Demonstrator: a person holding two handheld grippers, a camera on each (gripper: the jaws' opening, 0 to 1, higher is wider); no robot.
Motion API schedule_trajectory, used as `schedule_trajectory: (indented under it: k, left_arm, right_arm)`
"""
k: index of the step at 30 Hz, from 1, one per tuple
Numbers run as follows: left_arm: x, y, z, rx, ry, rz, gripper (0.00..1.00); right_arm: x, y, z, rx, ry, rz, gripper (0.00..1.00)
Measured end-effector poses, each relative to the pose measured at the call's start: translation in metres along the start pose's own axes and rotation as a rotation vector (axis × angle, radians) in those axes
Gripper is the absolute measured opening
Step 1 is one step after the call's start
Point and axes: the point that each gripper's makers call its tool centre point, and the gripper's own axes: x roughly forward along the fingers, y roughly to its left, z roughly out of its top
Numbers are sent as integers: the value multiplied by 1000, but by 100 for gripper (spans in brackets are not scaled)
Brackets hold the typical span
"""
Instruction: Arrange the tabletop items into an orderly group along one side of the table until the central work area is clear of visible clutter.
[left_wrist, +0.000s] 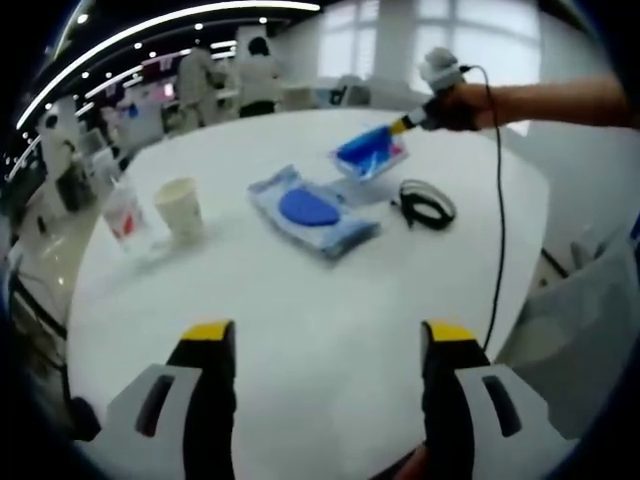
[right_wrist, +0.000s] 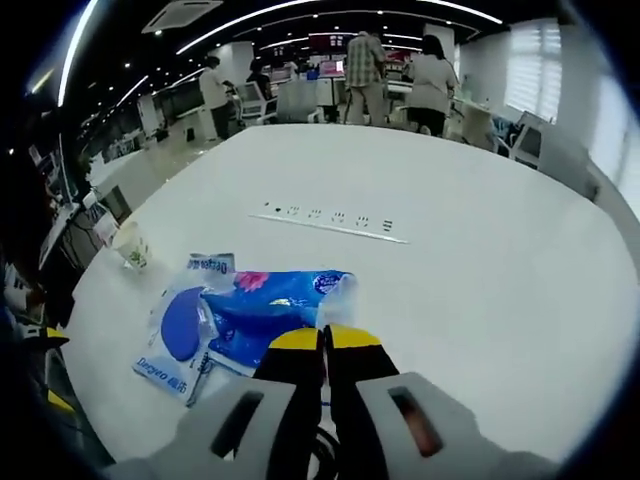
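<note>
Right gripper (right_wrist: 325, 340): jaws pressed together, pinching the blue packet (right_wrist: 275, 305) edge;
Left gripper (left_wrist: 330, 335): jaws spread, over the table (left_wrist: 300, 300);
Paper cup (left_wrist: 180, 207): well left of the packet

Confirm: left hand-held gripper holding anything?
No, in the left gripper view the left hand-held gripper is open, with only bare white table between its jaws.

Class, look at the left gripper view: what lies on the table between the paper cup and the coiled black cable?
In the left gripper view, a flat blue-and-white packet lies between the paper cup and the coiled black cable.
</note>
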Motion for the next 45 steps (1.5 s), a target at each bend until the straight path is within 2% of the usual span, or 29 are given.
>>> schedule_trajectory:
  k: [7, 9, 23, 25, 27, 30, 45]
  left_arm:
    - [0, -1, -4, -1, 12, -4, 72]
    - [1, -1, -5, -1, 18, -6, 72]
    - [3, -3, -16, 8, 59, -9, 72]
    - [4, -3, -18, 11, 68, -9, 72]
    - [4, -3, -19, 11, 71, -9, 72]
    - [4, -2, -21, 11, 79, -8, 72]
    - [5, 0, -26, 5, 96, 1, 72]
  right_arm:
    - [8, -10, -10, 35, 11, -5, 0]
    - [27, -26, -11, 39, 20, -5, 0]
    - [26, -26, -40, 62, 54, -10, 0]
    - [30, -30, -41, 63, 56, -7, 0]
    - [48, -44, -39, 61, 60, -5, 0]
    - [53, -47, -40, 59, 63, -5, 0]
    - [61, -56, -41, 41, 84, -5, 2]
